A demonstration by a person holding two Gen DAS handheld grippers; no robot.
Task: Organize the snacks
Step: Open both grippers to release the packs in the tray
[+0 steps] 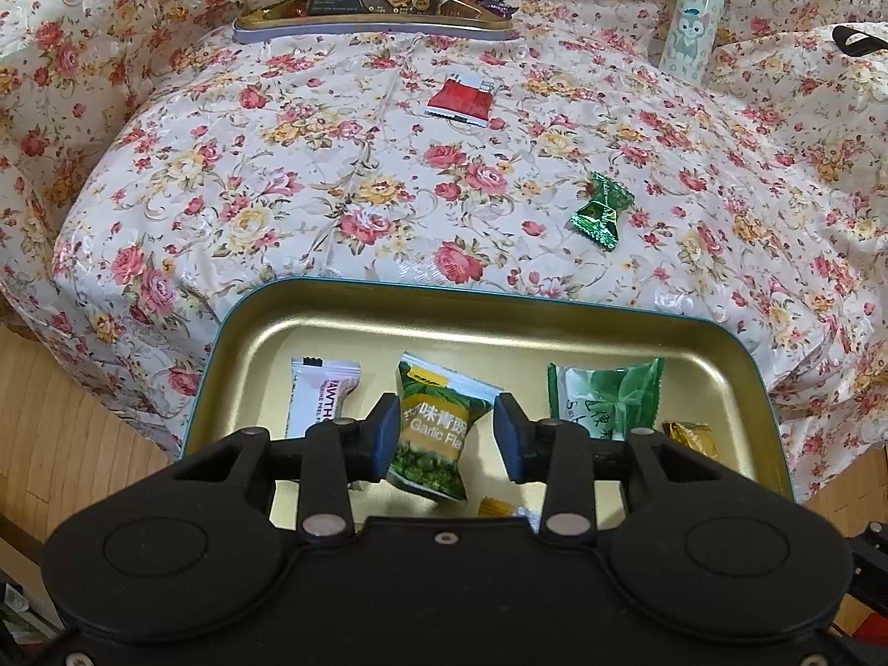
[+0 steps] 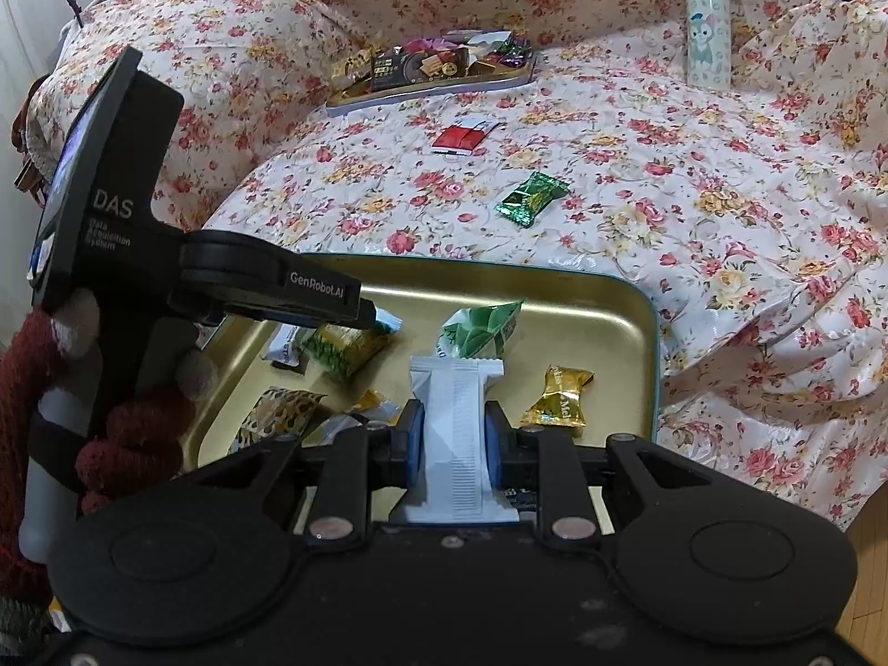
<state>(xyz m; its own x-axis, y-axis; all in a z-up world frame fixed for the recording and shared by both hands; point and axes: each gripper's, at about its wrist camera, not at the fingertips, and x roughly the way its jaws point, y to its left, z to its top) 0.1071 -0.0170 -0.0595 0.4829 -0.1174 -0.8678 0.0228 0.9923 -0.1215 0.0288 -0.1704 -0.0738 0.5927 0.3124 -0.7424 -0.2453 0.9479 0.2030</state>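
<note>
Each wrist camera looks steeply down along its tool, close above the near tin (image 1: 311,299). Both views share this tin (image 2: 646,299), the floral cloth (image 1: 333,166) and the bottle (image 1: 691,16).

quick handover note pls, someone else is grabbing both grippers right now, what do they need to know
Left hand-held gripper: jaws apart around the green garlic pea packet over the near gold tin; the pads look clear of it, so treat it as released.
Right hand-held gripper: shut on a white packet, over the same tin.
Done: several snacks already lie in the near tin.
Left: drop the white packet, then collect the red packet and the green candy from the floral cloth. The far tin is heaped with more snacks.
</note>
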